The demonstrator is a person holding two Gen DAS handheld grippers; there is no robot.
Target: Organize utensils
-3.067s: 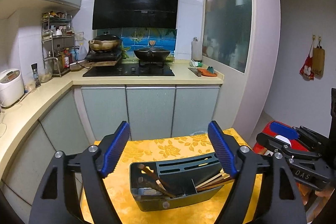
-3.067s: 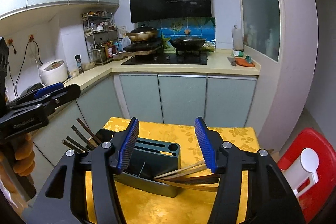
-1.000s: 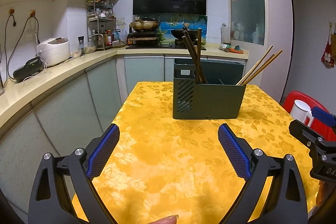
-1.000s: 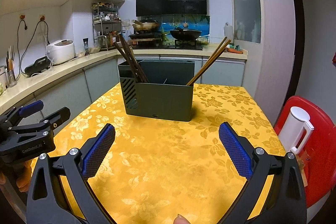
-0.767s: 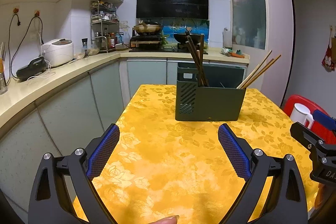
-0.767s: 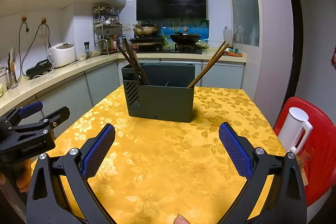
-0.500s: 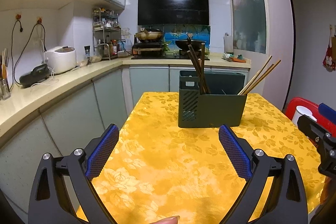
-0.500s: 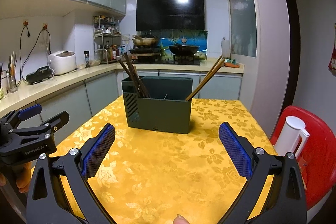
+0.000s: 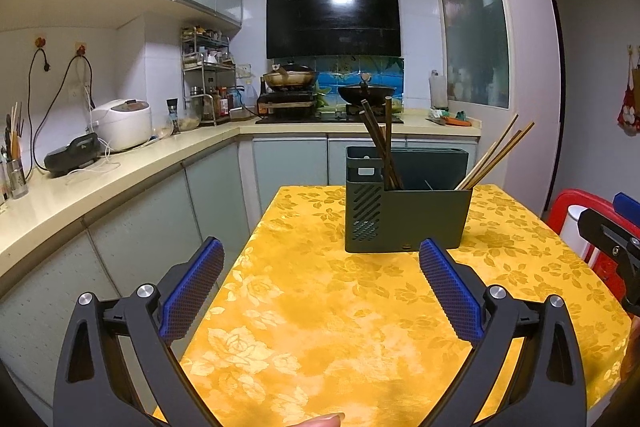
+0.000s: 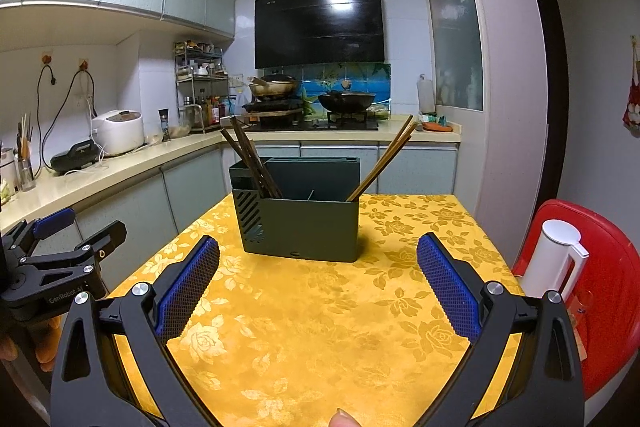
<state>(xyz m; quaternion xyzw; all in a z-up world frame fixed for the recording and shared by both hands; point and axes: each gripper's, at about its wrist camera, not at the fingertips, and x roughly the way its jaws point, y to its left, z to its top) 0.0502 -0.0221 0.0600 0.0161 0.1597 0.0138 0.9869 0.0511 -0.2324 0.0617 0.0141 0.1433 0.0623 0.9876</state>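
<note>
A dark green utensil holder point(image 9: 416, 219) point(image 10: 308, 227) stands on the yellow flowered tablecloth point(image 9: 340, 307) point(image 10: 320, 327). Dark brown chopsticks point(image 9: 378, 143) point(image 10: 250, 159) lean in its left compartment. Light wooden chopsticks point(image 9: 498, 155) point(image 10: 386, 159) lean out of its right end. My left gripper point(image 9: 320, 287) is open and empty, near the table's front edge, well short of the holder. My right gripper point(image 10: 318, 283) is open and empty, also short of the holder. Each gripper shows at the edge of the other's view, the right point(image 9: 612, 235) and the left point(image 10: 60, 259).
A red chair point(image 10: 600, 287) with a white kettle point(image 10: 554, 255) stands right of the table. A kitchen counter point(image 9: 100, 179) with a rice cooker point(image 9: 120, 123) runs along the left. A stove with pans point(image 9: 320, 99) is behind.
Both grippers have drawn back and dropped from above the holder to low over the table's near side. Both stayed open and empty. The holder has not moved.
</note>
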